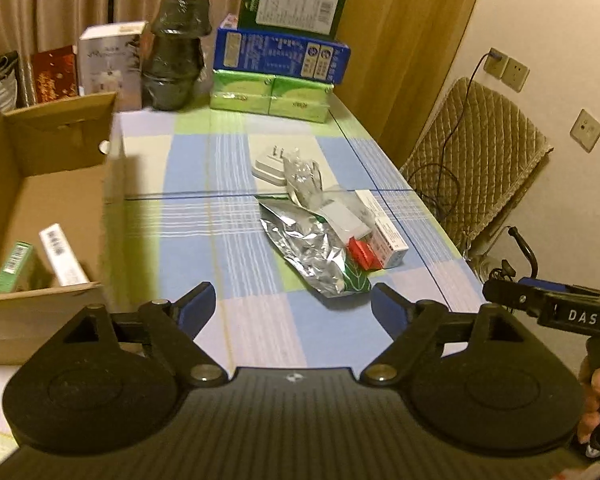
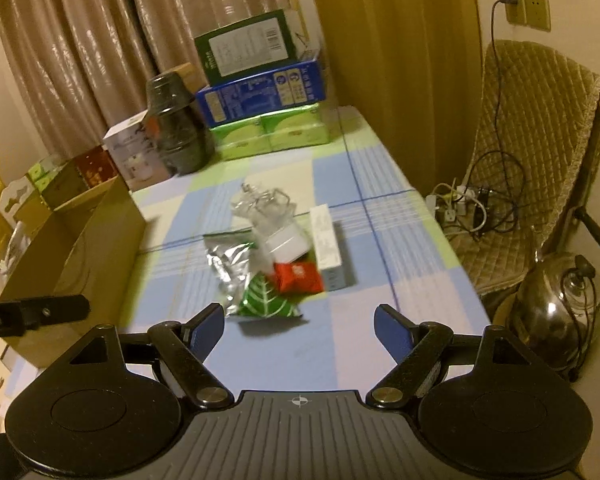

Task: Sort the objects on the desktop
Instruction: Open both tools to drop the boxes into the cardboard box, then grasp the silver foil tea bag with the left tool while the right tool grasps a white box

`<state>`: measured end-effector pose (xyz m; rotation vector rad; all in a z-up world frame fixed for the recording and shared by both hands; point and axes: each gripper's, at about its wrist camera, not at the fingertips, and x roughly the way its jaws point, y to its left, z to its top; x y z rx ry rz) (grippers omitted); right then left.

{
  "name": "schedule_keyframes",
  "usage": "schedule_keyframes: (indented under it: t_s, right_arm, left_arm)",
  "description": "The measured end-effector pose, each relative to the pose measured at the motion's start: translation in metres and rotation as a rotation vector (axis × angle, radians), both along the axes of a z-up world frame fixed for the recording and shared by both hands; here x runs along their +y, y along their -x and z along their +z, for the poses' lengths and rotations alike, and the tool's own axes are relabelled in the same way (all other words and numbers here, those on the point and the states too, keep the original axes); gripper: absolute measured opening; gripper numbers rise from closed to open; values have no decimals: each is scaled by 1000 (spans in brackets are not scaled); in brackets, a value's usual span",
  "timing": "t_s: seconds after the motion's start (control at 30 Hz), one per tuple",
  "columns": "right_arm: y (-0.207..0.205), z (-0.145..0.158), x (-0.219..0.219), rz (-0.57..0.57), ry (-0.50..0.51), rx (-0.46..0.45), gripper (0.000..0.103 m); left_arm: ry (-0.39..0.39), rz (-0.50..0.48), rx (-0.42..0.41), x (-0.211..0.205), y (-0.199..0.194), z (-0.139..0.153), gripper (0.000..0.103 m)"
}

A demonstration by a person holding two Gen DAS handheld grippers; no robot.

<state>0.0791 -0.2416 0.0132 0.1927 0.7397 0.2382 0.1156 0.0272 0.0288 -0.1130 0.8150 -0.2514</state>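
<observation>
A heap of small items lies mid-table: a silver foil bag with a green leaf end (image 1: 320, 252) (image 2: 256, 284), a red packet (image 1: 362, 254) (image 2: 298, 276), a white carton (image 1: 384, 226) (image 2: 326, 240), a clear plastic wrapper (image 1: 304, 178) (image 2: 264, 208) and a white plug adapter (image 1: 268, 164). My left gripper (image 1: 296, 300) hovers open just short of the foil bag, holding nothing. My right gripper (image 2: 300, 322) is open too, near the bag's green end. An open cardboard box (image 1: 60, 148) (image 2: 96, 232) at the left holds a green carton (image 1: 12, 266) and a white carton (image 1: 62, 256).
Stacked green, blue and dark green boxes (image 1: 284, 60) (image 2: 260, 92), a dark wrapped pot (image 1: 176, 52) and a white box (image 1: 110, 64) line the table's far edge. A quilted chair (image 1: 476, 152) (image 2: 536, 152), cables and a metal kettle (image 2: 556, 312) stand to the right of the table.
</observation>
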Motion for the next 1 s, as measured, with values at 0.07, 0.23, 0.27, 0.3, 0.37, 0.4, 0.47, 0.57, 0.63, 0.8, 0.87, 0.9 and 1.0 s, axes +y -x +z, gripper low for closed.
schedule_keyframes:
  t_s: [0.07, 0.23, 0.27, 0.3, 0.37, 0.4, 0.47, 0.57, 0.63, 0.8, 0.87, 0.9, 1.0]
  right_arm:
    - [-8, -3, -3, 4, 4, 3, 80]
    - [-31, -16, -4, 14, 30, 13, 80]
    - [-36, -18, -4, 16, 36, 14, 80]
    - [-40, -21, -4, 19, 42, 16, 80]
    - [-51, -25, -2, 25, 55, 18, 80]
    - [-56, -27, -2, 27, 58, 19, 80]
    - [-67, -32, 0, 30, 58, 24, 80]
    - [-85, -39, 2, 39, 68, 28, 80]
    - [-97, -45, 5, 47, 84, 31, 80]
    - [-126, -64, 7, 61, 98, 66, 78]
    - [-134, -71, 8, 74, 107, 75, 71]
    - [-138, -75, 9, 80, 107, 80, 69]
    - [-149, -84, 11, 91, 107, 94, 63]
  left_arm:
    - [5, -1, 18, -6, -10, -7, 84]
    - [13, -6, 62, -16, -34, -28, 85]
    - [14, -7, 69, -18, -39, -33, 85]
    - [17, -7, 79, -20, -45, -38, 86]
    - [23, -4, 94, -22, -55, -46, 86]
    - [31, -2, 99, -23, -60, -50, 86]
    - [53, -1, 110, -25, -70, -57, 86]
    - [69, -3, 121, -29, -84, -64, 86]
    - [67, -4, 125, -32, -94, -70, 86]
    - [74, -7, 141, -38, -116, -84, 86]
    - [75, -5, 146, -40, -123, -89, 86]
    - [76, -4, 149, -40, -125, -92, 86]
    - [87, -1, 162, -41, -135, -100, 86]
